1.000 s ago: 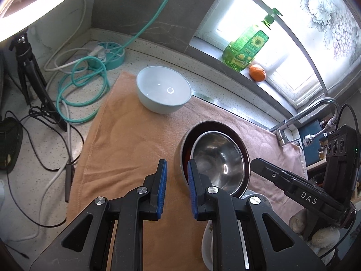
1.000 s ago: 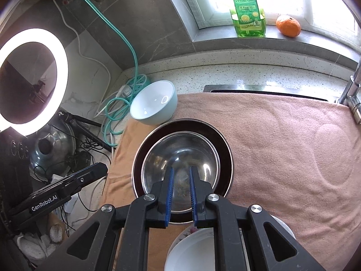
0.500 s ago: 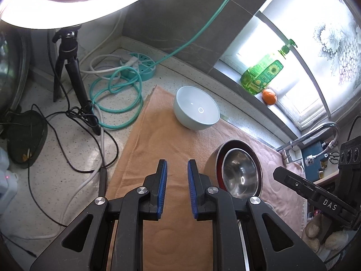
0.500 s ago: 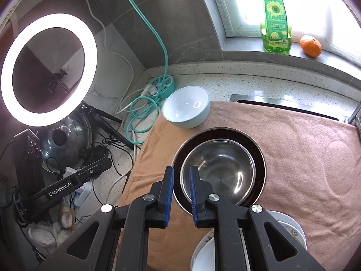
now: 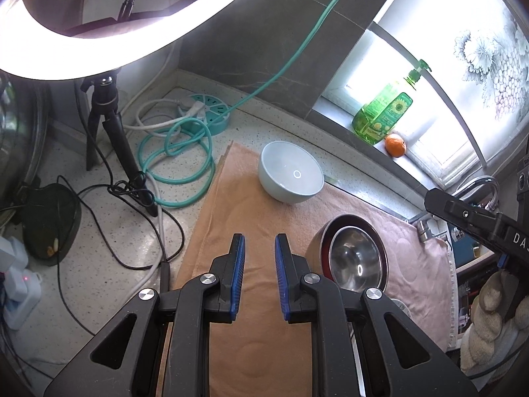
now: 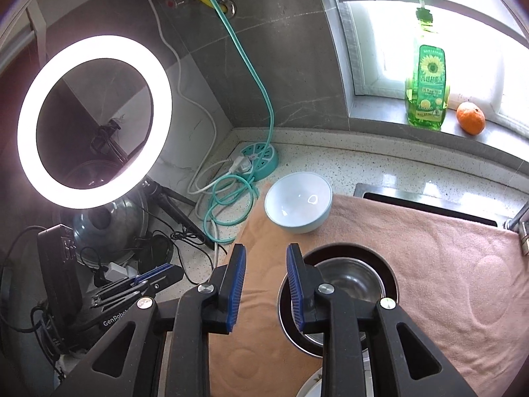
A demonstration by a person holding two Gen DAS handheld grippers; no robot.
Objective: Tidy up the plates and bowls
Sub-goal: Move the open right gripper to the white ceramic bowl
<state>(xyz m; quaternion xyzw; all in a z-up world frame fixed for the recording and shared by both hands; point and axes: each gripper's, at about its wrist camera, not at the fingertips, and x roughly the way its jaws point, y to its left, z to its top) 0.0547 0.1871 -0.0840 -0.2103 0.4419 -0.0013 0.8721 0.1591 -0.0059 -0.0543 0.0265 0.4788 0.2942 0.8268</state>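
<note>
A pale blue bowl [image 5: 291, 173] [image 6: 298, 201] stands on a peach towel [image 5: 238, 218] [image 6: 429, 244] at its far left. Nearer, a steel bowl [image 5: 358, 263] [image 6: 353, 278] sits nested in a dark red bowl [image 5: 322, 241] [image 6: 391, 273]. A white plate's edge [image 6: 312, 387] shows at the bottom of the right wrist view. My left gripper [image 5: 259, 248] is open and empty above the towel, left of the nested bowls. My right gripper [image 6: 265, 258] is open and empty, high above the near left rim of the nested bowls.
A ring light [image 6: 94, 120] on a tripod [image 5: 114, 132] stands at the left with cables, a teal hose [image 5: 178, 162] and a teal power strip [image 6: 259, 160]. A green soap bottle [image 6: 428, 76] and an orange [image 6: 471, 117] sit on the windowsill. A faucet [image 5: 476, 185] is at the right.
Both grippers have risen and pulled back from the bowls, and the right gripper's jaws have opened wider. The bowls have not moved.
</note>
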